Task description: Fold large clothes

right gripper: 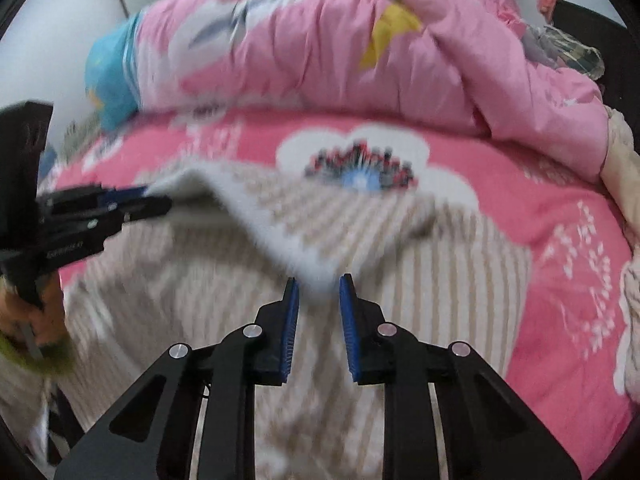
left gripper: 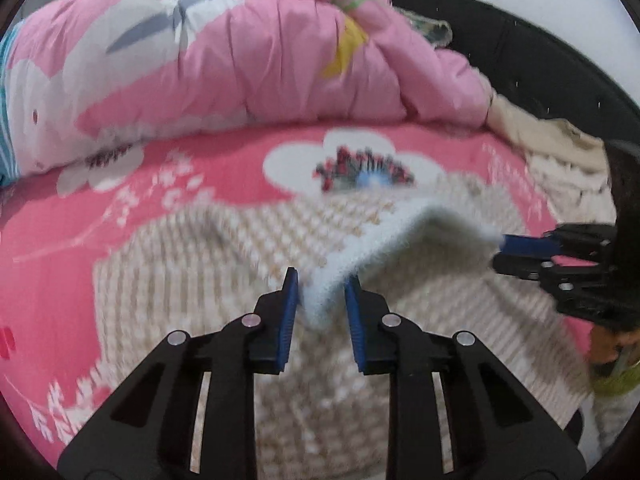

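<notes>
A beige and white striped knitted sweater (left gripper: 200,260) (right gripper: 420,264) lies spread on a pink flowered bed sheet (left gripper: 60,240) (right gripper: 560,220). Its fluffy white edge is lifted off the sheet and hangs stretched between both grippers. In the left wrist view my left gripper (left gripper: 320,280) is shut on one end of that edge, the cloth filling the gap between the blue pads. My right gripper (left gripper: 500,250) pinches the other end at the right. In the right wrist view the right gripper (right gripper: 319,280) grips the edge, and the left gripper (right gripper: 160,198) holds it at the left.
A bunched pink quilt (left gripper: 260,60) (right gripper: 360,52) lies along the far side of the bed. Cream clothes (left gripper: 560,152) (right gripper: 624,160) are piled at the right, against a dark headboard (left gripper: 520,52). A person's hand (left gripper: 608,344) (right gripper: 28,320) holds each gripper handle.
</notes>
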A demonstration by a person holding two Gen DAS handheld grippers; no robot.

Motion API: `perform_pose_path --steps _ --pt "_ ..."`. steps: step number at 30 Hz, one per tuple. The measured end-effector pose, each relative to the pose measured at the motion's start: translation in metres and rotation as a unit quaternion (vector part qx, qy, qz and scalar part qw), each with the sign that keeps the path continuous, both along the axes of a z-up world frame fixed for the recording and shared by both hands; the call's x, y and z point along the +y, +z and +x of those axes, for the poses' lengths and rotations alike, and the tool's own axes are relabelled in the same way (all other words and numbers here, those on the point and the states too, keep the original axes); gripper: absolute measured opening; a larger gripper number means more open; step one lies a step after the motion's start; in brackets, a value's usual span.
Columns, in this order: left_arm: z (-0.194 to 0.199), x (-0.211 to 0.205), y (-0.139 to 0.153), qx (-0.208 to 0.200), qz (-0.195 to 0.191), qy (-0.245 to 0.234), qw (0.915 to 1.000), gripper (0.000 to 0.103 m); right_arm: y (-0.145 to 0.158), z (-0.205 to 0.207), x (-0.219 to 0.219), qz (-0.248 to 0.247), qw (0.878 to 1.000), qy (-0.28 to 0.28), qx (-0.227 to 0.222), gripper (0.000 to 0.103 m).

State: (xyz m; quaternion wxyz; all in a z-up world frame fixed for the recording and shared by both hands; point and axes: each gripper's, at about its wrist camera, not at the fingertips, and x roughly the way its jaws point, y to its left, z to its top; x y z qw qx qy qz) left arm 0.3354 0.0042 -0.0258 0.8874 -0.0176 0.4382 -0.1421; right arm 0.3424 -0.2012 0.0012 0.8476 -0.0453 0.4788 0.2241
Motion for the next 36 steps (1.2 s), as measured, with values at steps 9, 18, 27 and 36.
perform_pose_path --steps 9,18,27,36 --pt "-0.011 0.014 -0.031 0.019 -0.027 0.014 0.9994 0.023 0.057 0.031 0.019 0.090 0.995 0.017 -0.048 0.036" --pt "-0.038 0.044 -0.002 -0.020 -0.059 0.032 0.9975 0.023 -0.033 0.059 0.047 0.079 0.996 0.005 0.045 0.036" --pt "0.019 0.008 0.017 -0.016 -0.074 0.010 0.9971 0.023 -0.045 0.031 0.041 0.071 0.997 0.018 0.032 0.036" --pt "0.014 -0.014 -0.029 -0.004 0.028 0.012 0.9995 0.027 0.006 0.042 0.009 0.073 0.997 -0.023 -0.013 0.047"
